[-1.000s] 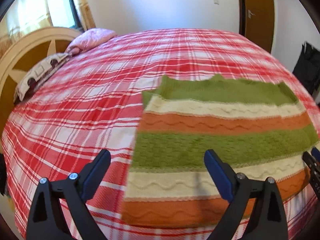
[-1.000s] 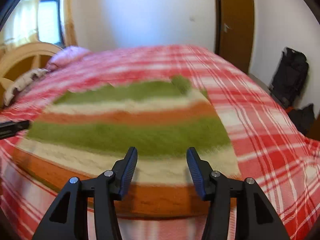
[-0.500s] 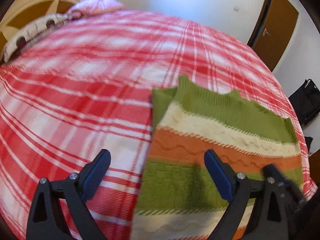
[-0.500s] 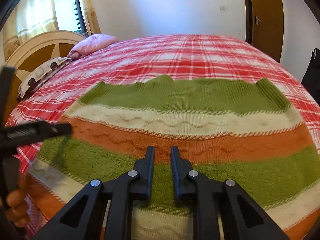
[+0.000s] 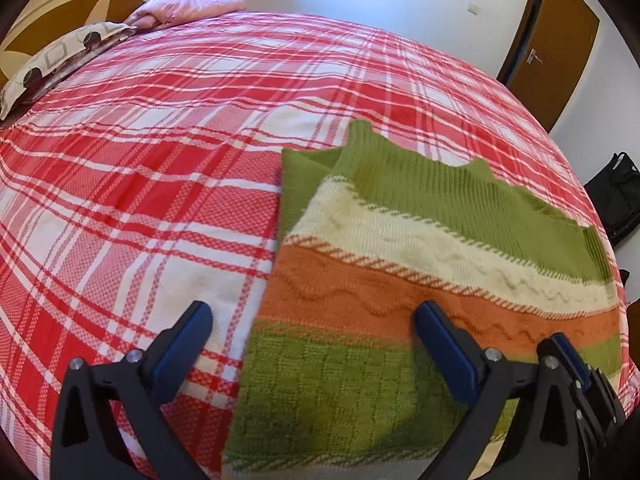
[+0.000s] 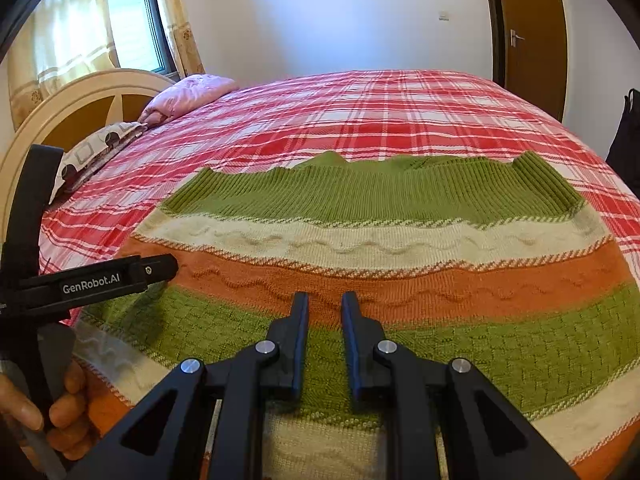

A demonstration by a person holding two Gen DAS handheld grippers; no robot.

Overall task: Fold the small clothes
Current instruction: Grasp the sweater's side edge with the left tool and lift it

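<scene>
A knitted sweater (image 6: 380, 240) striped green, cream and orange lies flat on the red plaid bed (image 5: 160, 152). My left gripper (image 5: 312, 312) is wide open and low over the sweater's (image 5: 400, 240) left edge, one finger over the bedspread, the other over the orange stripe. It shows from the side at the left of the right wrist view, left gripper (image 6: 160, 270), held by a hand (image 6: 60, 412). My right gripper (image 6: 324, 300) hovers over the middle of the sweater. Its jaws stand nearly together with a narrow gap and no cloth between them. Part of it shows in the left wrist view, right gripper (image 5: 568, 344).
A pink pillow (image 6: 188, 96) and a patterned pillow (image 6: 100, 144) lie by the cream headboard (image 6: 80, 96). A brown door (image 6: 528, 40) stands behind the bed and a black bag (image 5: 616, 196) sits on the floor to the right.
The right jaws have closed from wide apart to nearly together, and that gripper shifted towards the sweater's middle. The left gripper dropped closer to the sweater's left edge and stayed open.
</scene>
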